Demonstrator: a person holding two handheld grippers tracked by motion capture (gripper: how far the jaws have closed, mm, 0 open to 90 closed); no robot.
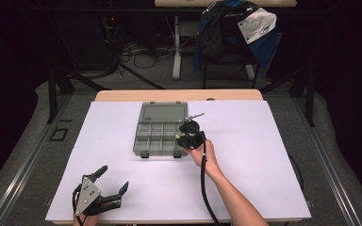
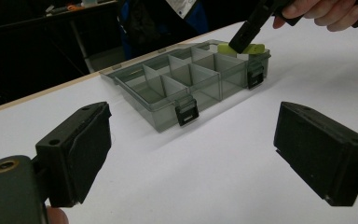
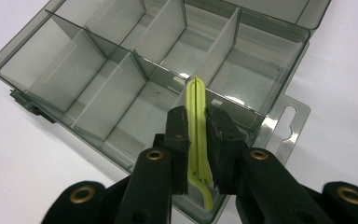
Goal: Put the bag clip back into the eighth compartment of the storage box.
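White tabletop lies under our left tool, jaws spread wide with nothing between them. Well beyond it, our right tool is clenched on a yellow-green clip, held above the near corner compartment of the open grey organizer box.

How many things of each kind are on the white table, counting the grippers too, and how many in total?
Grippers: 2, the left gripper open and empty, the right gripper shut on the clip
Grey compartment box, lid open: 1
Yellow-green clip, held over the box: 1
Total: 4
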